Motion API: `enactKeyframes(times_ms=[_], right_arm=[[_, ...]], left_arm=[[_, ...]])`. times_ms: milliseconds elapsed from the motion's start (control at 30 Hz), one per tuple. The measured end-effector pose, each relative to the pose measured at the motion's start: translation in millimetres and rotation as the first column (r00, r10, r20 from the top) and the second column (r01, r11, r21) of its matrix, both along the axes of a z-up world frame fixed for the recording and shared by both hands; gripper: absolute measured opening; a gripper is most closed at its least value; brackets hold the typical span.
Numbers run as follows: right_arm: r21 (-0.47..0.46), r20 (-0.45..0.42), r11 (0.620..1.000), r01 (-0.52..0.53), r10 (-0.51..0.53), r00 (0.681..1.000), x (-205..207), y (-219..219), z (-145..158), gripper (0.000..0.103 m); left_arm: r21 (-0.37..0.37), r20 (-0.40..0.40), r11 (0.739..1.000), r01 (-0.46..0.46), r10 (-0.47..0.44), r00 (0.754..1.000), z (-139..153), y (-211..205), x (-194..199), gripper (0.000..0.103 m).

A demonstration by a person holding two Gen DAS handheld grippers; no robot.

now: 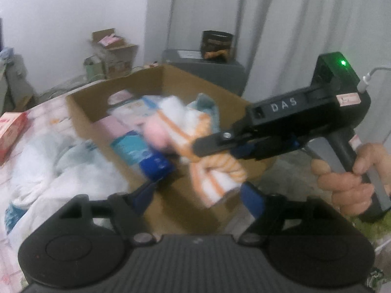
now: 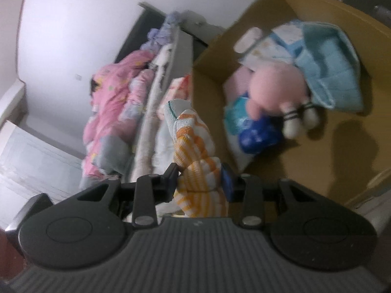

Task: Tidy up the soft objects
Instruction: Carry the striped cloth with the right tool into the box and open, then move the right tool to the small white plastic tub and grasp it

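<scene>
Two handheld grippers, one open cardboard box, listed left to right in the left wrist view.

Red carton point(image 1: 11, 134): at the far left edge, on a patterned covering.
White and pale blue cloth heap point(image 1: 61, 168): loose on that covering, just beside the box's near left wall.
Cardboard box point(image 1: 88, 107): flaps open, holding soft goods. Contents, blurred: a pale pink folded item, a blue-and-teal packet point(image 1: 149, 157), a pink plush toy point(image 1: 156, 135), a light blue towel point(image 1: 207, 105) towards the back.
Left gripper point(image 1: 200, 190): jaws spread wide, blue-padded fingers on either side of the view, nothing pressed between them; the cloth hangs in front, nearer the right finger.
Orange-and-white striped cloth point(image 1: 215, 178): bunched, hanging at the box's near side, clamped by the right gripper point(image 1: 212, 146), whose body enters from the right.
Hand point(image 1: 352, 178): wrapped round the right gripper's handle; a green light shows on top.

Right wrist view: pink bedding point(image 2: 110, 102) piled at the left; striped cloth pinched between the partly closed pads, its upper end standing above them; the box with plush toy and towel at the right.
</scene>
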State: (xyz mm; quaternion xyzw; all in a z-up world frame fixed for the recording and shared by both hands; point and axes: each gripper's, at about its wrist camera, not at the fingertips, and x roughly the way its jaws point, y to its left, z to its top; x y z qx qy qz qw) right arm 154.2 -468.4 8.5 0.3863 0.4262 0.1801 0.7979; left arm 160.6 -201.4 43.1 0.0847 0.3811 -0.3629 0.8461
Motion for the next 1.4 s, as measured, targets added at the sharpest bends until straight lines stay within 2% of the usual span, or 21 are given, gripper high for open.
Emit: enactKeyframes(times_ms=[167, 367, 433, 567, 633, 667, 800, 900, 967, 1133, 1233, 1300, 1400], right_arm=[[-0.122, -0.040, 0.992, -0.043, 0.038, 0.998, 20, 9, -7, 0.035], [-0.163, -0.066, 0.983, -0.083, 0.073, 0.995, 31, 13, -7, 0.036], [-0.200, -0.055, 0.977, -0.071, 0.061, 0.997, 31, 13, -2, 0.035], [-0.354, -0.006, 0.935, 0.010, -0.013, 1.000, 26, -3, 15, 0.035], [-0.456, 0.007, 0.889, 0.048, -0.051, 0.999, 24, -11, 21, 0.035], [-0.519, 0.012, 0.853, 0.058, -0.061, 0.998, 23, -14, 24, 0.036], [-0.730, -0.020, 0.683, 0.031, -0.067, 0.998, 30, -16, 16, 0.036], [-0.824, -0.072, 0.567, -0.029, -0.054, 0.996, 38, -12, 1, 0.038], [-0.845, -0.103, 0.531, -0.058, -0.056, 0.993, 41, -11, -6, 0.038], [-0.866, -0.108, 0.496, -0.066, -0.056, 0.993, 38, -6, -9, 0.043], [-0.858, -0.091, 0.511, -0.041, -0.073, 0.993, 34, -8, 0, 0.044], [-0.828, -0.067, 0.561, -0.006, -0.088, 0.994, 30, -11, 9, 0.044], [-0.731, -0.019, 0.681, 0.054, -0.100, 0.995, 23, -10, 31, 0.044]], left_arm=[[0.000, 0.008, 0.996, -0.086, 0.086, 0.996, 4, 35, 1, 0.079], [-0.001, 0.003, 0.987, -0.164, 0.164, 0.987, 5, 64, -3, 0.079], [-0.001, -0.005, 0.984, -0.179, 0.179, 0.984, 5, 70, -7, 0.079], [-0.006, -0.024, 0.982, -0.189, 0.189, 0.982, 1, 80, -9, 0.079], [-0.010, -0.024, 0.982, -0.187, 0.187, 0.982, 0, 80, -9, 0.079], [-0.013, -0.024, 0.982, -0.187, 0.187, 0.982, 0, 81, -9, 0.079], [-0.027, -0.030, 0.983, -0.183, 0.183, 0.983, -1, 82, -9, 0.079], [-0.031, -0.032, 0.983, -0.179, 0.178, 0.983, -2, 82, -9, 0.079], [-0.030, -0.032, 0.983, -0.179, 0.179, 0.983, -2, 82, -10, 0.079], [-0.034, -0.030, 0.981, -0.192, 0.191, 0.981, -1, 90, -11, 0.079], [-0.042, -0.028, 0.978, -0.204, 0.203, 0.979, 1, 97, -13, 0.079], [-0.049, -0.025, 0.976, -0.214, 0.213, 0.977, 3, 102, -15, 0.079], [-0.053, -0.019, 0.971, -0.234, 0.234, 0.972, 6, 114, -19, 0.079]])
